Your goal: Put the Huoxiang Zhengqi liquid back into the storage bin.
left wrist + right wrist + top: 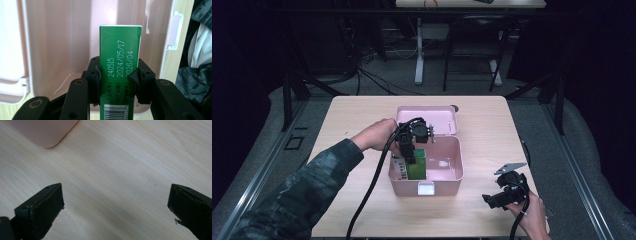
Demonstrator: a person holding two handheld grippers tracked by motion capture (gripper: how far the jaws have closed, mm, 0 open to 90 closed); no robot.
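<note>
A pink box [447, 184] with its lid [428, 119] swung open stands mid-table. My left gripper [410, 159] reaches down into its left part and is shut on a green carton [417, 167]. In the left gripper view the carton [120, 57] stands upright between the two pads [96, 80], with printed dates on its side and the pink box wall [60, 45] behind it. A white carton [398, 166] stands just left of the green one. My right gripper [493, 199] rests low at the table's front right, open. Its fingertips [50, 200] hover wide apart over bare wood, with nothing between them.
The light wooden table [352, 125] has bare room on both sides of the box. A corner of the pink box [47, 132] lies ahead of my right gripper. A small dark thing [454, 107] lies behind the lid. Table legs and cables stand beyond the far edge.
</note>
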